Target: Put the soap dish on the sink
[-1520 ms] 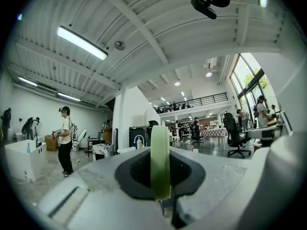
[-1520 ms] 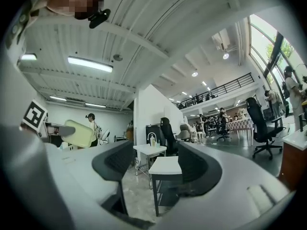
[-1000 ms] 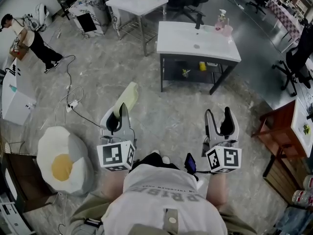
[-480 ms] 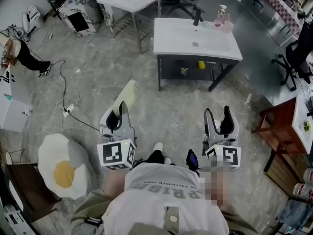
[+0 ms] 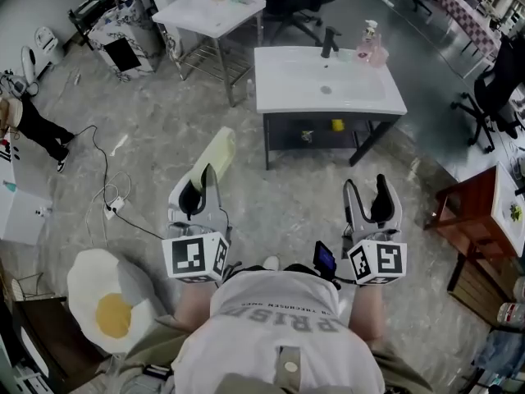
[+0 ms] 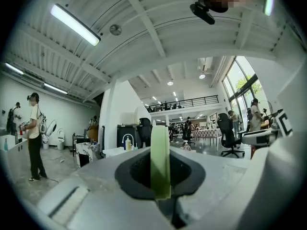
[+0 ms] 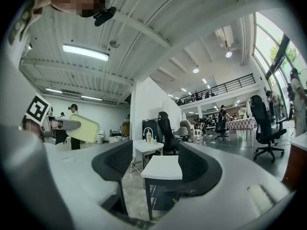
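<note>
A pale yellow-green soap dish (image 5: 215, 156) sticks out ahead of my left gripper (image 5: 200, 185), which is shut on its near end. In the left gripper view the soap dish (image 6: 160, 147) stands edge-on between the dark pads. My right gripper (image 5: 373, 197) is open with nothing in it, level with the left one. The white sink (image 5: 361, 95) on a dark frame stands ahead, with a black faucet (image 5: 330, 41) and a pink bottle (image 5: 369, 39) at its back edge. The right gripper view shows the sink (image 7: 162, 167) between its open jaws and the soap dish (image 7: 82, 128) at the left.
A white side table (image 5: 205, 16) with bottles stands left of the sink. A fried-egg cushion (image 5: 111, 306) and floor cables (image 5: 115, 199) lie at the left. A wooden cabinet (image 5: 467, 220) and an office chair (image 5: 500, 89) are at the right. A person's leg (image 5: 37, 134) shows far left.
Both grippers have travelled forward over the floor and the sink now sits nearer and lower in the head view. The left gripper still grips the soap dish.
</note>
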`<state>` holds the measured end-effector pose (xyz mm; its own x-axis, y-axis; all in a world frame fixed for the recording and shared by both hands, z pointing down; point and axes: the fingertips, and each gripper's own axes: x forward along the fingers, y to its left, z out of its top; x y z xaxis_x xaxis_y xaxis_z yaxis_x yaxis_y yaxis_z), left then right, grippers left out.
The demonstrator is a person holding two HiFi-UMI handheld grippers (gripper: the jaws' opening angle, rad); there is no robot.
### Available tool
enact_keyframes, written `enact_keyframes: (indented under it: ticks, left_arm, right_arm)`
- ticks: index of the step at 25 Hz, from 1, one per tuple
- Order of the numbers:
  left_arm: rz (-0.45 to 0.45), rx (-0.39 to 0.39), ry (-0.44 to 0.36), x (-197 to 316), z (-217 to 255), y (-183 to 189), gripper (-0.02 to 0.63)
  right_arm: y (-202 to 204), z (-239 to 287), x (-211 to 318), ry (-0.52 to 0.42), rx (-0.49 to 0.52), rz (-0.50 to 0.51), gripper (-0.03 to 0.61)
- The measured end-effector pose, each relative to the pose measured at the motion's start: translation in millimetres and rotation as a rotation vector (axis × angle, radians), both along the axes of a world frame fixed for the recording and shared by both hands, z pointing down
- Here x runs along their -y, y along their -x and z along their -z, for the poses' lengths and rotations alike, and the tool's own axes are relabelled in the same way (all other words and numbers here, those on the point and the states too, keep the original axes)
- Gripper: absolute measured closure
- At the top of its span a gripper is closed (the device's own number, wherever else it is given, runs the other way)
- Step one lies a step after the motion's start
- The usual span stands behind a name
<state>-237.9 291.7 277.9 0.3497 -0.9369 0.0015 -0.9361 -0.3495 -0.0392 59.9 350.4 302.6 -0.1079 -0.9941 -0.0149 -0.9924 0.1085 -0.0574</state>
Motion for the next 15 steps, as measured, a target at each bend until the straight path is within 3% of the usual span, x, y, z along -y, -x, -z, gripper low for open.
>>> enact_keyframes:
  ticks: [6, 15]
  left_arm:
    - [0.0, 0.006, 0.045, 25, -18, 4, 0.589]
    - [0.023, 0.009, 0.09, 73, -38, -23, 0.589]
  right_arm:
    - [-2, -14, 20, 0.052, 0.0, -0.004, 0.288]
    - [-37, -40, 65, 0.13, -0.012, 0.005, 0.288]
